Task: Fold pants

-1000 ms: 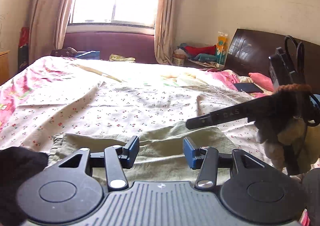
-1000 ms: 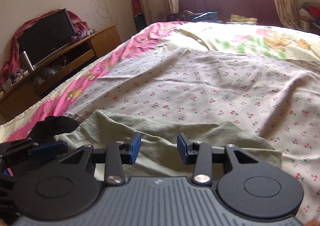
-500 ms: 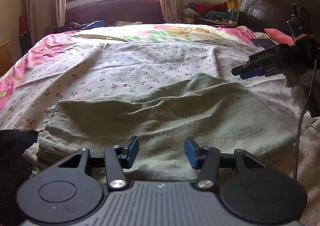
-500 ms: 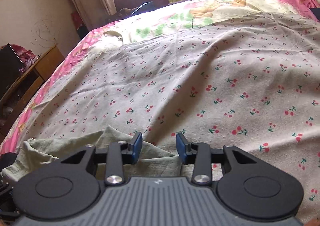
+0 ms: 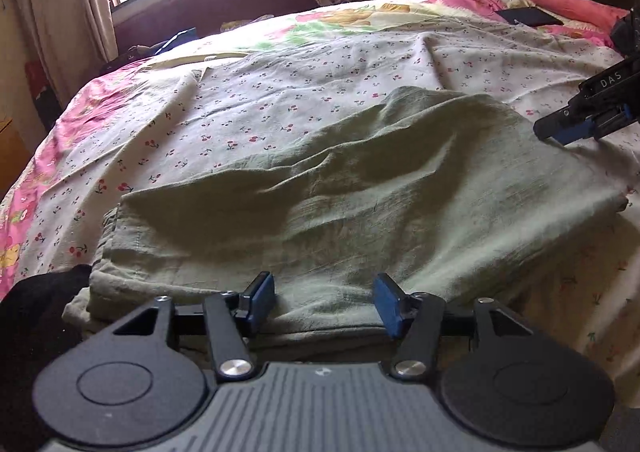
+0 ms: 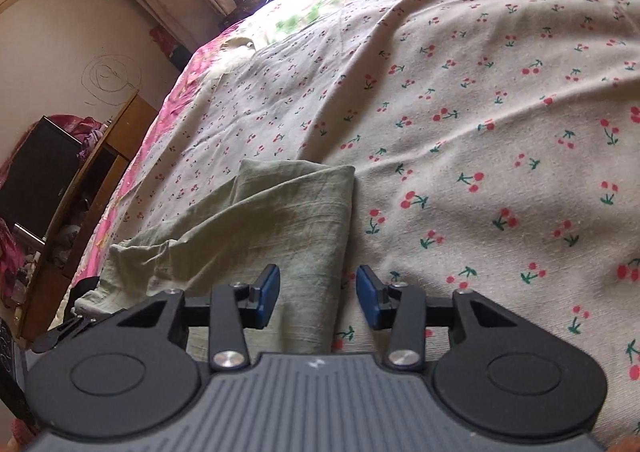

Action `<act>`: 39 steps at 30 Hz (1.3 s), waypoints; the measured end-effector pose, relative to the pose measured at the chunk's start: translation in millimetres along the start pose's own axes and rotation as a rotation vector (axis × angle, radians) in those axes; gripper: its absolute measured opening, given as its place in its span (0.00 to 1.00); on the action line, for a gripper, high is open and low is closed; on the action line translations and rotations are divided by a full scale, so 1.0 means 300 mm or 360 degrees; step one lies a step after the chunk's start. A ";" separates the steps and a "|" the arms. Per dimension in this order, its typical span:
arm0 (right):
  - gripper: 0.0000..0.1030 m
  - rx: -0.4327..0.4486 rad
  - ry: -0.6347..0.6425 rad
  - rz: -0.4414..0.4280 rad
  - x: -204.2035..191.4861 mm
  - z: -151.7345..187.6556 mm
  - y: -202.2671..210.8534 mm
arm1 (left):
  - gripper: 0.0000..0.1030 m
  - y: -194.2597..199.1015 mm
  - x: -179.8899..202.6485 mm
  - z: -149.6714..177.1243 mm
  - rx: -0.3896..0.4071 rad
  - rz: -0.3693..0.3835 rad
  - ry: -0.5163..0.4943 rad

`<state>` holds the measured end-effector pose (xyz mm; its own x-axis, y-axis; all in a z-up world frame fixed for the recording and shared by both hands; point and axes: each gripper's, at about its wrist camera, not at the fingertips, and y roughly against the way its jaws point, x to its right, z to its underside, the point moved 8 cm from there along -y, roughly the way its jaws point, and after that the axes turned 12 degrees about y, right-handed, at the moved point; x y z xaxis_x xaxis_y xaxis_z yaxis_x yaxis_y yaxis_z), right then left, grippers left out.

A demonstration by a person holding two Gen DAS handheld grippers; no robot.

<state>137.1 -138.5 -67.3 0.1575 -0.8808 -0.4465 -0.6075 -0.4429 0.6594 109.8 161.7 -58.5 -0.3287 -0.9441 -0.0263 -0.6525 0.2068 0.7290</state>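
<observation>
Pale green pants (image 5: 340,204) lie folded and rumpled on the cherry-print bed sheet. My left gripper (image 5: 324,302) is open and empty, low over the pants' near edge. My right gripper (image 6: 317,294) is open and empty, just above the pants' right edge (image 6: 288,220), its left pad over the cloth and its right pad over the sheet. The right gripper also shows in the left wrist view (image 5: 576,128) at the pants' far right corner. The pants' waistband lies to the left (image 5: 116,252).
The bed sheet (image 5: 280,92) spreads beyond the pants. A pink pillow (image 5: 568,4) and a dark flat object (image 5: 528,16) lie near the headboard. A wooden cabinet with a black TV (image 6: 44,172) stands left of the bed. A black cloth (image 5: 36,304) lies at the near left.
Both grippers have tilted down and closed in on the pants. The right gripper moved to the pants' right edge. Both stayed open.
</observation>
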 end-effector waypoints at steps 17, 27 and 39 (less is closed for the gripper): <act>0.44 -0.0076 -0.0290 -0.0480 0.005 0.040 -0.061 | 0.70 0.028 -0.034 -0.059 0.0036 -0.0127 -0.0079; 0.38 -0.0072 -0.0370 -0.0624 -0.040 0.008 -0.125 | 0.70 -0.032 0.088 -0.141 0.0087 0.0054 -0.0099; 0.05 -0.0013 -0.0607 -0.0600 0.007 0.006 -0.166 | 0.70 -0.179 0.210 -0.211 0.0019 0.0156 -0.0166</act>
<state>166.3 -118.0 -102.2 0.0686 -0.5374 -0.8405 -0.5570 -0.7196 0.4146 167.4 74.9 -55.9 -0.4599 -0.8876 -0.0268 -0.6215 0.3002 0.7236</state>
